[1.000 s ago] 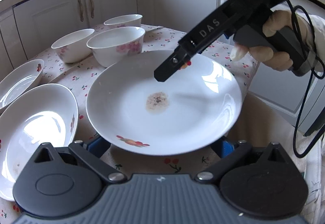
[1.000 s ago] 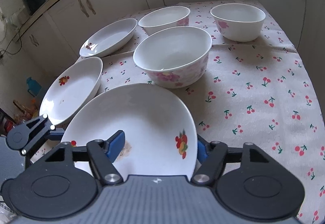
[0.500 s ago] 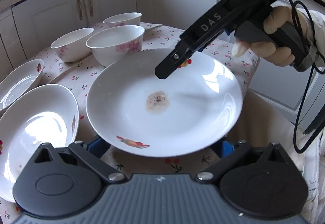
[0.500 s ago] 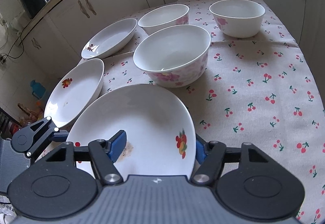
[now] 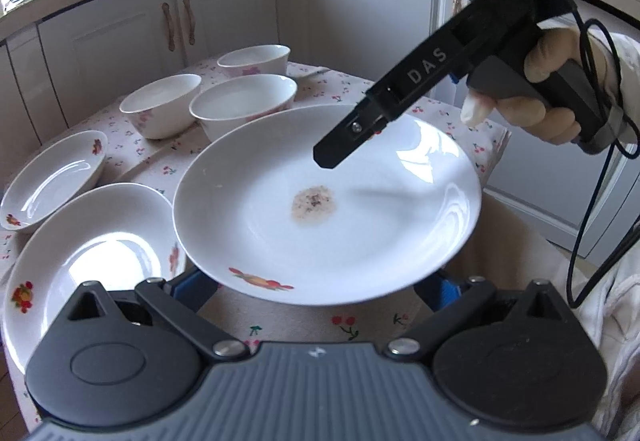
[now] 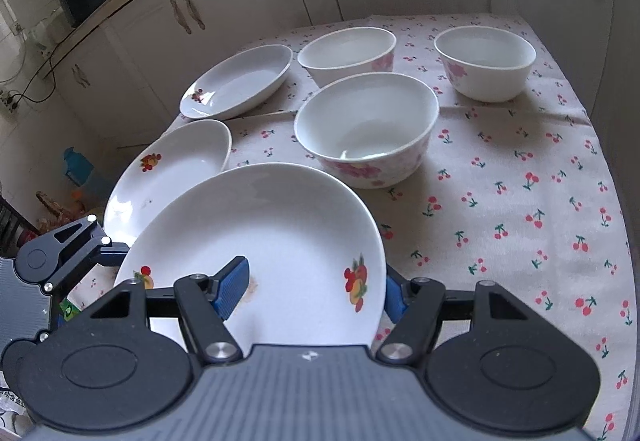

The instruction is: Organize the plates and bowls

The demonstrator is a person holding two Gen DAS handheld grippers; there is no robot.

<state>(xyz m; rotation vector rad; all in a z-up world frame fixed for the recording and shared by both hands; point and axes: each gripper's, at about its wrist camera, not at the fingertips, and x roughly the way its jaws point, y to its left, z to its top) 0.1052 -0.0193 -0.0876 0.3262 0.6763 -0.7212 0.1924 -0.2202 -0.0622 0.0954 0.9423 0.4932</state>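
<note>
Your right gripper has its fingers clamped on the near rim of the plate, one blue pad on top, the other under the edge. The plate rides tilted above the bench; in its well sits a brownish, speckled smear, and fruit prints mark its rim. Your left gripper sits under the plate's other edge with its fingers spread wide — the plate hides their tips, so you cannot tell whether they touch it.

Two more plates lie on the cherry-print cloth: one just beside and partly under the held plate, another behind it. Each carries a fruit print and looks bare otherwise.

Three bowls stand beyond — the big bowl nearest the held plate, with a little pale residue at its bottom, and two smaller ones, a left bowl and a right bowl, behind; their insides look white and bare.
</note>
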